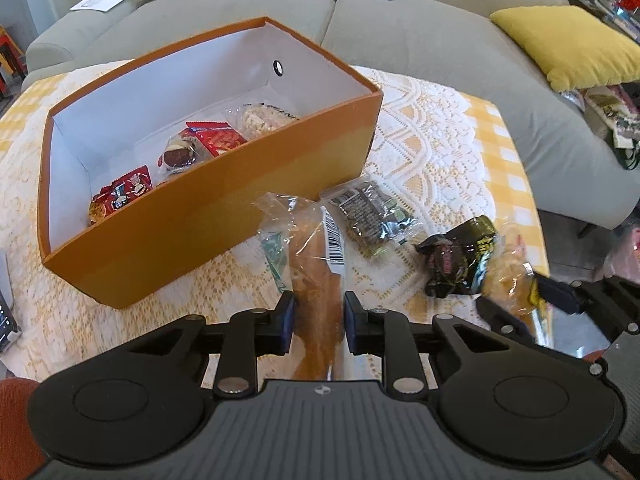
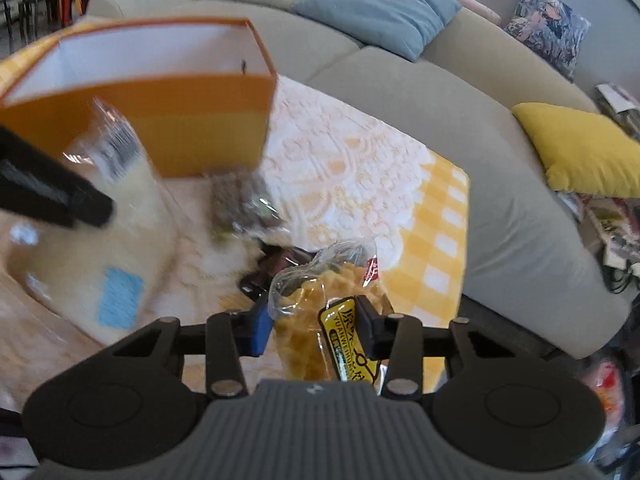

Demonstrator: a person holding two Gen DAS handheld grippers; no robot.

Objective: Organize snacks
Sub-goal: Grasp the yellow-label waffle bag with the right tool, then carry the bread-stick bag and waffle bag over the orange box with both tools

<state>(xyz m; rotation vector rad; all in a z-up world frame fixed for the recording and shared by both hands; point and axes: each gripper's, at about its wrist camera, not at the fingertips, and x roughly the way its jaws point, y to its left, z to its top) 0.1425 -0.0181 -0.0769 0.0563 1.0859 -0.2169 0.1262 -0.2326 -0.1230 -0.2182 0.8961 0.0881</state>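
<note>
My left gripper (image 1: 319,316) is shut on a long bread roll in a clear wrapper (image 1: 316,272), which points toward the orange box (image 1: 200,240). Inside the box lie red packets (image 1: 216,138), a chocolate round (image 1: 178,156) and a pale rice cake (image 1: 264,118). My right gripper (image 2: 314,328) is shut on a clear bag of golden waffles with a yellow label (image 2: 304,320), held just above the cloth. On the table between them lie a dark green packet (image 1: 372,216) and a black packet (image 1: 460,260). The right wrist view is blurred on its left side.
A lace cloth over yellow check (image 1: 432,148) covers the table. A grey sofa (image 1: 420,40) wraps around the far and right sides, with a yellow cushion (image 1: 568,44) and a blue one (image 2: 380,4). A dark device (image 1: 6,312) lies at the table's left edge.
</note>
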